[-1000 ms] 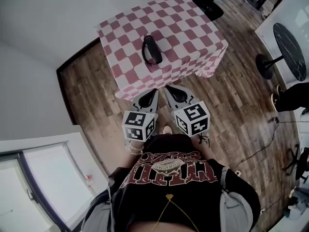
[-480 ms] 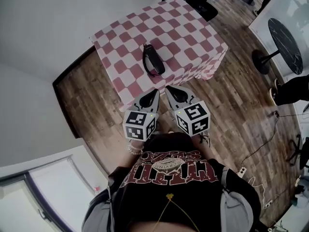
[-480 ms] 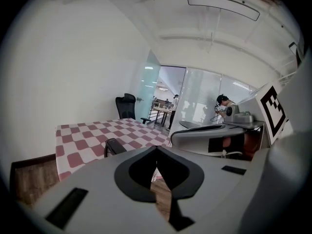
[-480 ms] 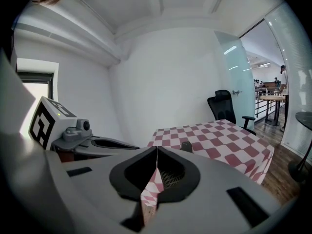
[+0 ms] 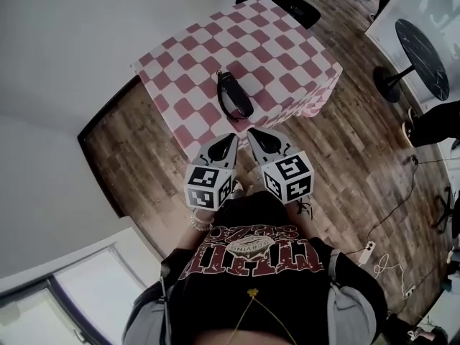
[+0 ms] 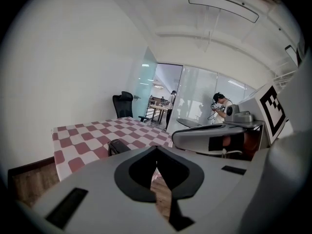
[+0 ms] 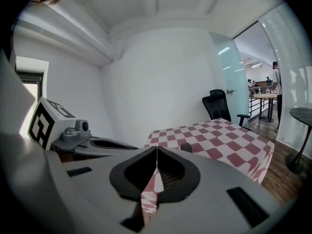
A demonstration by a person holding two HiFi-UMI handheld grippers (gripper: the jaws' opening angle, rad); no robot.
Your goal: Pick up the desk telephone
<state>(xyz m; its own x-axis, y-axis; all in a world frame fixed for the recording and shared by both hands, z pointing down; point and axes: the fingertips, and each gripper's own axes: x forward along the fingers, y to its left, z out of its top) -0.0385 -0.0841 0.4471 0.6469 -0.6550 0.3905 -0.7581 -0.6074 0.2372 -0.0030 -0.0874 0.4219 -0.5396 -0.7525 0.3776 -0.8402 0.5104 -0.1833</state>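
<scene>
Item: desk telephone (image 5: 234,95) — black, lying toward the near edge of the checked bench (image 5: 287,56). Also left tongs (image 5: 231,138) and right tongs (image 5: 251,131) — both clenched, empty, side by side, apart from the telephone.

Can see only a corner of the desk telephone (image 6: 118,146) in the left gripper view, hidden at 6 o'clock by the left gripper (image 6: 157,147). Cuts off the black chair (image 5: 298,9) at 1 o'clock, head view.
</scene>
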